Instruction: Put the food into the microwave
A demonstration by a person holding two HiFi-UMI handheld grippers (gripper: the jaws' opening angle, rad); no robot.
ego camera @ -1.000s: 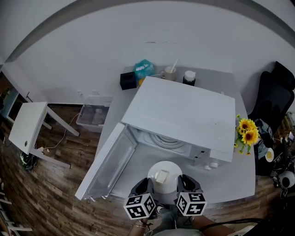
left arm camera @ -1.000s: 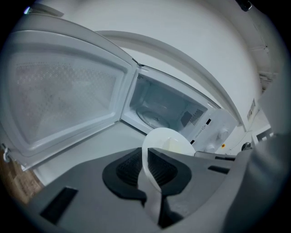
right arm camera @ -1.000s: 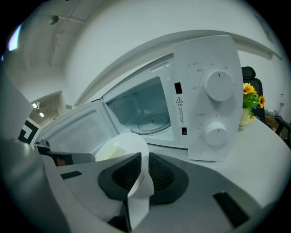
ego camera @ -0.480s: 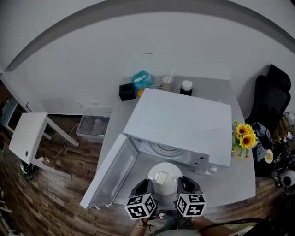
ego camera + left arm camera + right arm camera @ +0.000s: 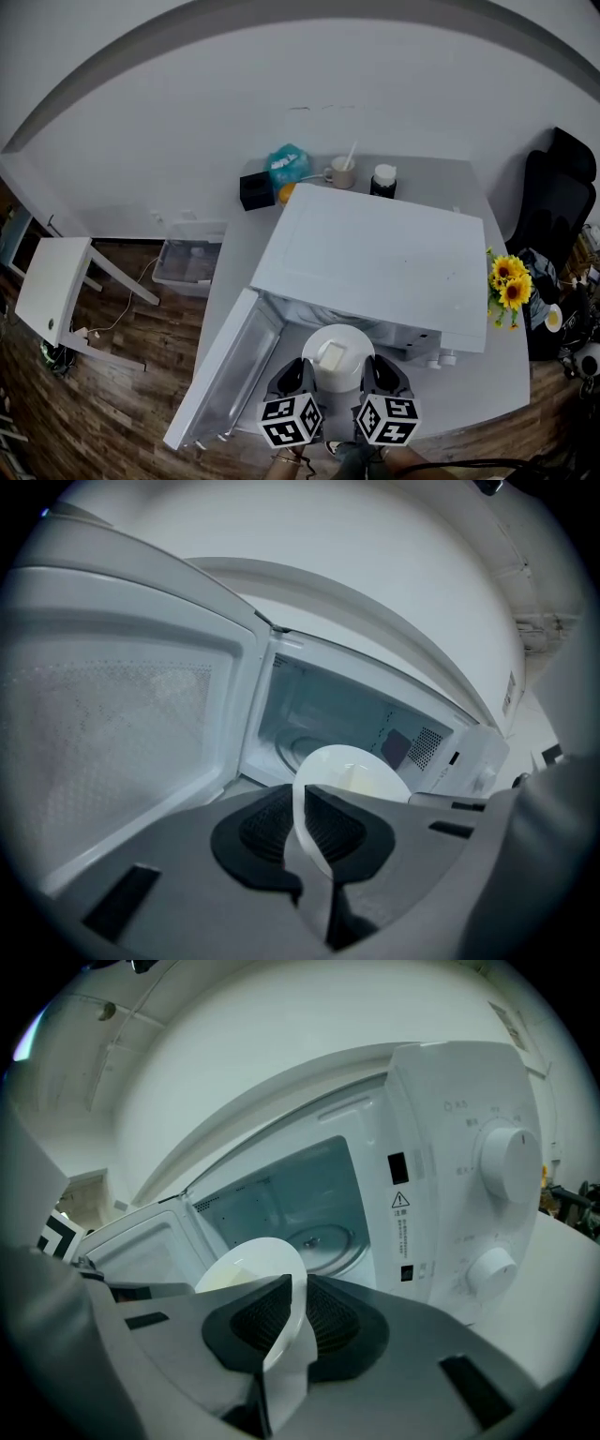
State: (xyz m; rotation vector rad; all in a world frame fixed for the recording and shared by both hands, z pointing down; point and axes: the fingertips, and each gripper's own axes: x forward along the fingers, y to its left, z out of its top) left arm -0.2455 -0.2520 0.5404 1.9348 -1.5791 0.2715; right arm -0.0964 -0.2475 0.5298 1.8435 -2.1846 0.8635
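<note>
Head view shows the microwave point(image 5: 375, 248) standing on the table point(image 5: 487, 370) with its front turned toward the near edge. Its door point(image 5: 225, 370) is swung wide to the left, so the mouth of the cavity is unobstructed. The plate point(image 5: 349, 377) carrying the pale block of food point(image 5: 330, 356) hangs over the table's near edge, right at that mouth, with its far rim about level with the microwave's front.

The left gripper point(image 5: 298, 380) pinches the plate's left rim and the right gripper point(image 5: 380, 377) pinches the opposite rim. Holding it on both sides most likely keeps the plate flat, so the food stays centred as it goes in.

In the left gripper view, the ridged pads of the left gripper point(image 5: 302, 803) are clenched on the thin white edge of the plate point(image 5: 352, 771), with the open cavity straight beyond. In the right gripper view, the right gripper point(image 5: 298, 1302) is closed the same way on the plate point(image 5: 253, 1265). The glass turntable point(image 5: 323, 1238) shows inside, and the two knobs point(image 5: 511, 1162) sit on the panel to the right.

The task looks to be in its carrying-in step. The plate needs to travel forward and settle on the turntable, and both grips should let go only once it rests there. The right jaws will need to stay clear of the panel side of the opening.
</note>
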